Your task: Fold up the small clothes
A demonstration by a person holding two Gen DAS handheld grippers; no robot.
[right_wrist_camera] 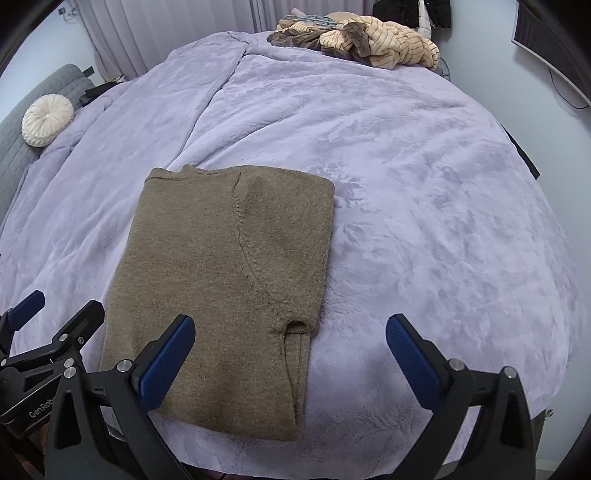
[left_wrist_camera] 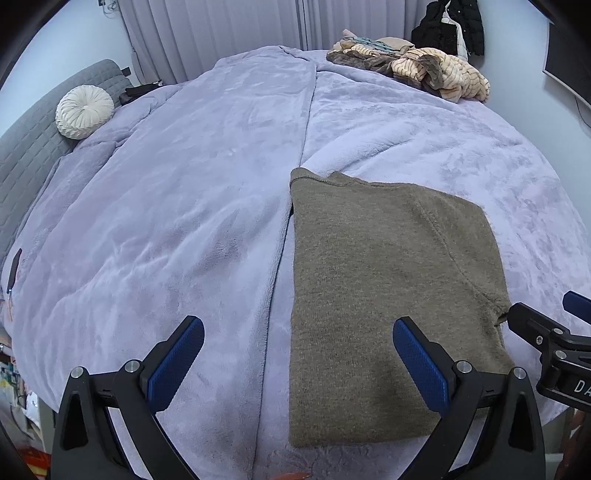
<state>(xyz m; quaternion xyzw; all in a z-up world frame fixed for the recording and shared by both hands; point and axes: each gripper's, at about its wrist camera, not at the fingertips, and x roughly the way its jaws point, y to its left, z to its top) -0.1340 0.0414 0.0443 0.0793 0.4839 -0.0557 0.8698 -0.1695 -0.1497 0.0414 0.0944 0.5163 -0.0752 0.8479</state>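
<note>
An olive-brown knitted sweater [left_wrist_camera: 384, 295] lies flat on the lilac bed blanket [left_wrist_camera: 166, 221], folded into a long rectangle with its neckline at the far end. It also shows in the right wrist view [right_wrist_camera: 221, 288]. My left gripper [left_wrist_camera: 297, 326] is open and empty, hovering over the sweater's near left edge. My right gripper [right_wrist_camera: 290, 325] is open and empty, over the sweater's near right corner. Each gripper shows at the edge of the other's view, the right gripper [left_wrist_camera: 554, 332] and the left gripper [right_wrist_camera: 44, 332].
A pile of beige striped and brown clothes [left_wrist_camera: 424, 68] lies at the bed's far right edge. A round white cushion [left_wrist_camera: 84, 111] rests against the grey headboard [left_wrist_camera: 26, 147] at left. The blanket [right_wrist_camera: 424, 184] spreads around the sweater. Dark clothes [left_wrist_camera: 448, 27] hang at the back.
</note>
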